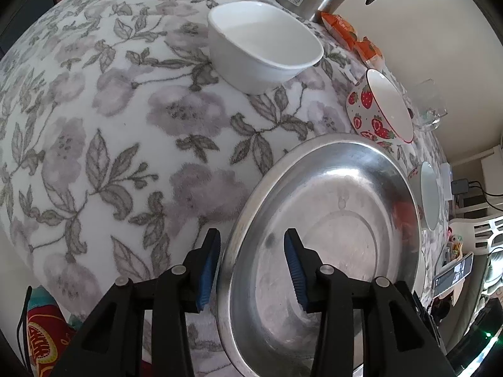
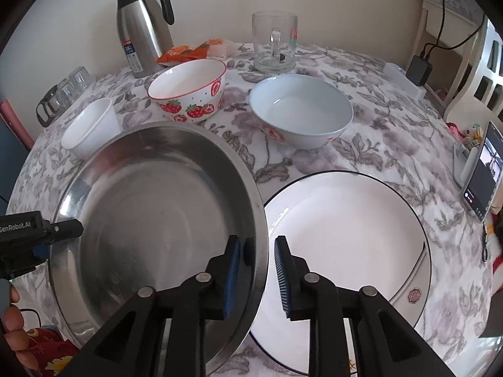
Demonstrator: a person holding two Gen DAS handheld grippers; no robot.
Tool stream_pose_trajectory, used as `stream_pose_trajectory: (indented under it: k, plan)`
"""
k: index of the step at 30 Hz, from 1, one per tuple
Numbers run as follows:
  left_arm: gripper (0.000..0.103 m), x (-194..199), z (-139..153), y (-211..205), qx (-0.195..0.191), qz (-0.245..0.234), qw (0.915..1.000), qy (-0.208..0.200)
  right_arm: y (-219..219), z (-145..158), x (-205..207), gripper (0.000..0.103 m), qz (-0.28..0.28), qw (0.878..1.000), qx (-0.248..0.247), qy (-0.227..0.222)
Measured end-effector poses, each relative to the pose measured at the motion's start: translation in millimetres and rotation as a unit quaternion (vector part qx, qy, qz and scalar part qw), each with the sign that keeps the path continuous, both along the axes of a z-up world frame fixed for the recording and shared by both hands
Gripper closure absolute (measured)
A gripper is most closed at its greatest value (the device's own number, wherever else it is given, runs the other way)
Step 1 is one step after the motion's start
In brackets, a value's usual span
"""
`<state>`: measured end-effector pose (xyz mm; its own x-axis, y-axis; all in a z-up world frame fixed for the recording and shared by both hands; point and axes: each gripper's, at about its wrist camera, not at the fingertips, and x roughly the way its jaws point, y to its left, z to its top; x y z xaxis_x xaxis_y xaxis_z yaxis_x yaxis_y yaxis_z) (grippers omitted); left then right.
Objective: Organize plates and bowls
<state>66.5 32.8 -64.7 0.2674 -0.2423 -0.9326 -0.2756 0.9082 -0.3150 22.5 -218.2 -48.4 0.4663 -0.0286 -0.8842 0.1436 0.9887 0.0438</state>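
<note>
A wide steel plate (image 1: 330, 220) lies on the floral tablecloth (image 1: 110, 125). My left gripper (image 1: 251, 235) is open and straddles the plate's left rim, one pad just outside it, the other well inside the dish. In the right wrist view the steel plate (image 2: 151, 213) overlaps the left edge of a white plate with a dark rim (image 2: 345, 235). My right gripper (image 2: 257, 240) is open across the steel plate's right rim, with a gap on both sides. Behind stand a small white bowl (image 2: 91, 128), a strawberry bowl (image 2: 188, 91) and a pale blue bowl (image 2: 301, 116).
A steel thermos jug (image 2: 141, 31), an orange snack packet (image 2: 188, 51) and a glass mug (image 2: 275, 42) stand along the wall. Small glasses (image 2: 66, 91) sit at the far left. A phone (image 2: 484, 172) leans at the right table edge. A person's hand (image 2: 12, 323) shows at lower left.
</note>
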Motion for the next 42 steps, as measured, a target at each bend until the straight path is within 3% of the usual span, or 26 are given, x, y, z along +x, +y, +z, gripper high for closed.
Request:
stream_pose_trajectory:
  k: [2, 11, 12, 13, 15, 17, 21, 24, 33, 42]
  plan:
    - [0.053, -1, 4, 0, 0.006, 0.0, 0.9999, -0.009, 0, 3, -1, 0.075, -0.001, 1.0, 0.001, -0.005]
    - [0.047, -2, 20, 3, 0.048, 0.011, 0.9978, -0.043, -2, 19, -4, 0.072, -0.013, 0.999, -0.001, -0.037]
    - [0.046, -3, 22, 3, 0.057, 0.012, 0.9971, -0.048, -2, 20, -4, 0.069, -0.014, 0.999, -0.001, -0.041]
    - [0.044, -3, 24, 3, 0.066, 0.011, 0.9964, -0.052, -2, 21, -4, 0.058, -0.015, 0.999, -0.001, -0.043]
    - [0.041, -3, 26, 2, 0.08, 0.009, 0.9952, -0.056, -1, 24, -4, 0.045, -0.016, 0.999, -0.003, -0.048]
    - [0.038, -3, 27, 0, 0.092, 0.005, 0.9941, -0.058, 1, 25, -3, 0.044, -0.011, 0.999, -0.006, -0.051]
    - [0.034, -2, 27, -3, 0.105, -0.004, 0.9927, -0.058, 5, 24, -3, 0.033, 0.0, 0.999, -0.013, -0.051]
    - [0.02, -2, 26, -6, 0.113, -0.011, 0.992, -0.057, 7, 22, -2, 0.028, 0.006, 0.999, -0.012, -0.048]
    - [0.012, -3, 27, -13, 0.131, -0.026, 0.9888, -0.066, 9, 21, -1, 0.003, 0.011, 0.998, -0.017, -0.051]
    - [0.008, -4, 29, -19, 0.138, -0.039, 0.9868, -0.074, 5, 21, -1, 0.0, 0.001, 0.998, -0.016, -0.055]
